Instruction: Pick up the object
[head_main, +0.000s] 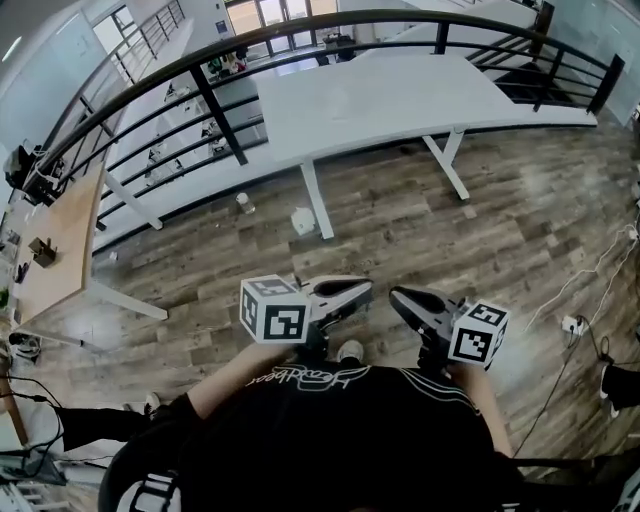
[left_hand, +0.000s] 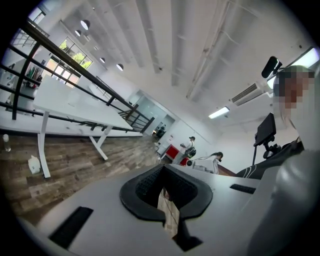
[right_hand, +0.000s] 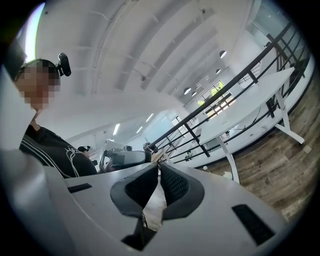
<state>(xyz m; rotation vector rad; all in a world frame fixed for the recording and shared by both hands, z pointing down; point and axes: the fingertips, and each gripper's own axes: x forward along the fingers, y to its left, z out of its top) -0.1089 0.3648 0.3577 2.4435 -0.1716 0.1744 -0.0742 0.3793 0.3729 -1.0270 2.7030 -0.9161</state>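
I hold both grippers close to my body, above the wooden floor (head_main: 400, 230). The left gripper (head_main: 366, 289) points right and the right gripper (head_main: 396, 296) points left, their tips nearly facing each other. The dark pads of the left gripper (left_hand: 163, 169) meet at the tips with nothing between them. The right gripper (right_hand: 159, 165) is also shut and empty. A white jug (head_main: 303, 221) and a small bottle (head_main: 243, 203) stand on the floor by a table leg, well ahead of both grippers. The left gripper view shows the jug (left_hand: 34, 164) at far left.
A long white table (head_main: 400, 100) stands ahead, with a black railing (head_main: 215, 110) arching across behind it. A wooden desk (head_main: 55, 245) is at the left. Cables and a plug (head_main: 572, 324) lie on the floor at the right. Other people stand in the distance (left_hand: 191, 146).
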